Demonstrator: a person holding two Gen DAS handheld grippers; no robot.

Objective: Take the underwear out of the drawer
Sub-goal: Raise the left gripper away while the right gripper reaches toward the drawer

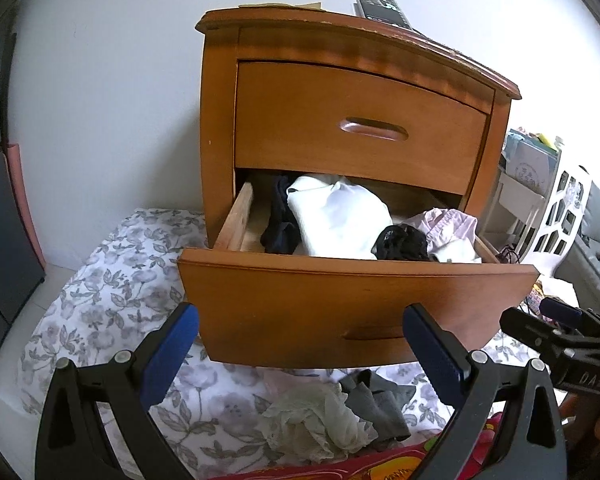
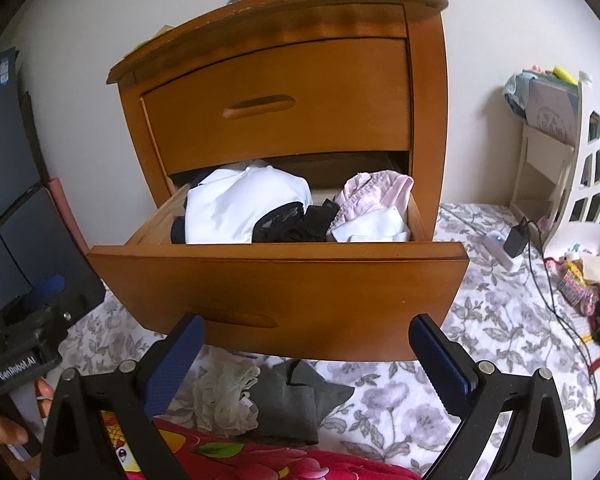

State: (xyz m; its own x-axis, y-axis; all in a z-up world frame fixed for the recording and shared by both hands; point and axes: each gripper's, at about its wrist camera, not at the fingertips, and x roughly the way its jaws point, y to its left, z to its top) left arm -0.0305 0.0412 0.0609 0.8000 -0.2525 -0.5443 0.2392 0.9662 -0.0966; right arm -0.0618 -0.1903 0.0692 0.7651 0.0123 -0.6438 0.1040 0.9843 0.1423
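A wooden nightstand has its lower drawer (image 1: 340, 300) (image 2: 284, 292) pulled out. Inside lie a white garment (image 1: 336, 216) (image 2: 240, 204), black lace underwear (image 1: 400, 242) (image 2: 292, 222), a pink-and-white piece (image 1: 448, 232) (image 2: 374, 204) and a dark navy item (image 1: 278, 224). On the floral sheet below the drawer front sit a cream lace piece (image 1: 316, 420) (image 2: 224, 400) and a grey piece (image 1: 380, 404) (image 2: 296, 404). My left gripper (image 1: 300, 348) is open and empty in front of the drawer. My right gripper (image 2: 306, 356) is open and empty too, also in front of the drawer.
The upper drawer (image 1: 360, 128) is closed. A phone (image 1: 382, 8) lies on top of the nightstand. A charger and cable (image 2: 516, 242) lie on the floral sheet (image 2: 480, 320) at right, beside a white lattice chair (image 2: 580, 184). A red floral fabric (image 2: 260, 460) lies nearest. Dark panels (image 1: 0, 240) stand at left.
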